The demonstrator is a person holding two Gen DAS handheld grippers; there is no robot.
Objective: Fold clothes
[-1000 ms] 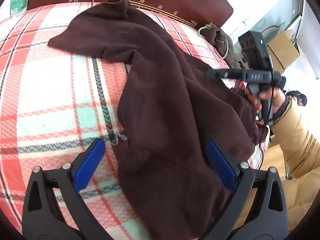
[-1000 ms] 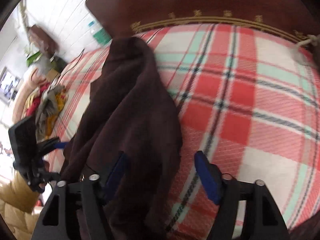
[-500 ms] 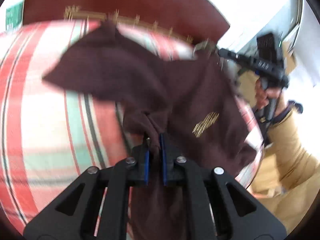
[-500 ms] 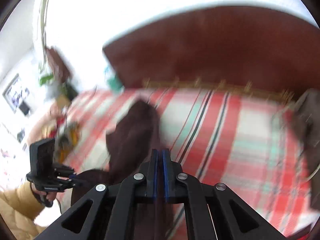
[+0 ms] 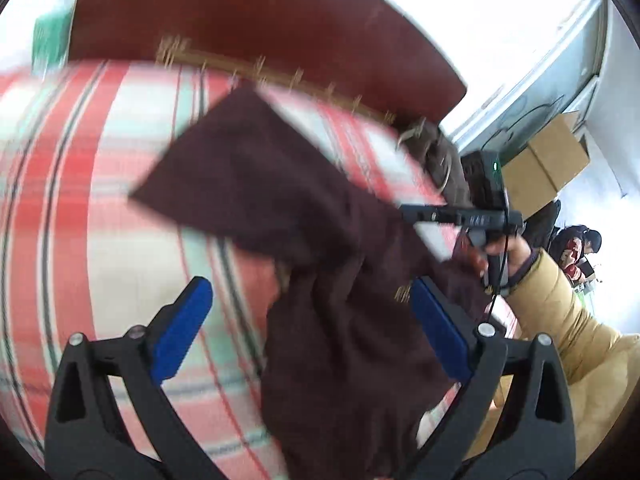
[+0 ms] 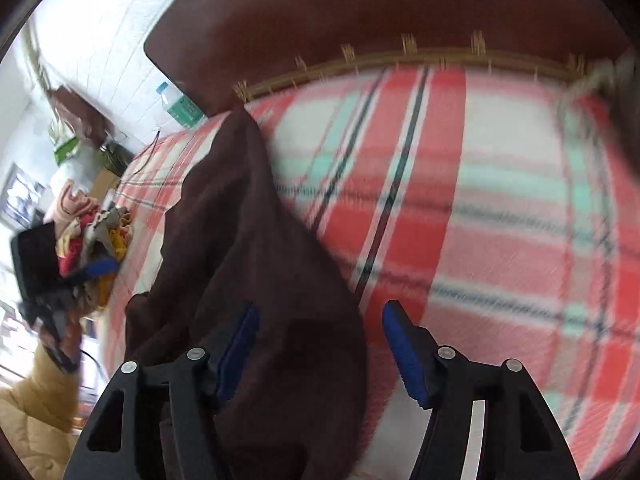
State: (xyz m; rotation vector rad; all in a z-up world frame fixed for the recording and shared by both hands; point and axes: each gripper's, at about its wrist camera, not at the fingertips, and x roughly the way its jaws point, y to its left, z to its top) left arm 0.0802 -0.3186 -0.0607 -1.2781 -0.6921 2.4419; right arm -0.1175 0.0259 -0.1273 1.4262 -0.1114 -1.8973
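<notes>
Right now your left hand-held gripper (image 5: 306, 334) and right hand-held gripper (image 6: 320, 350) both stand apart, gripping nothing. That leaves the brown sweater (image 5: 320, 280) rumpled on the bed (image 6: 480, 220), stretching toward the headboard (image 6: 360, 8), not folded.

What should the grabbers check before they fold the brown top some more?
1. Left hand-held gripper open: ok, blue pads spread wide.
2. Right hand-held gripper open: ok, nothing clamped.
3. Brown top resting on the plaid bed cover: ok.
4. Top lying flat: not ok, it is bunched and creased near the grippers.
5. Sleeves and hem easy to find: cannot tell, the pictures are blurred.
6. Room on the bed beside the top: ok, bare plaid shows to its right in the right wrist view.
</notes>
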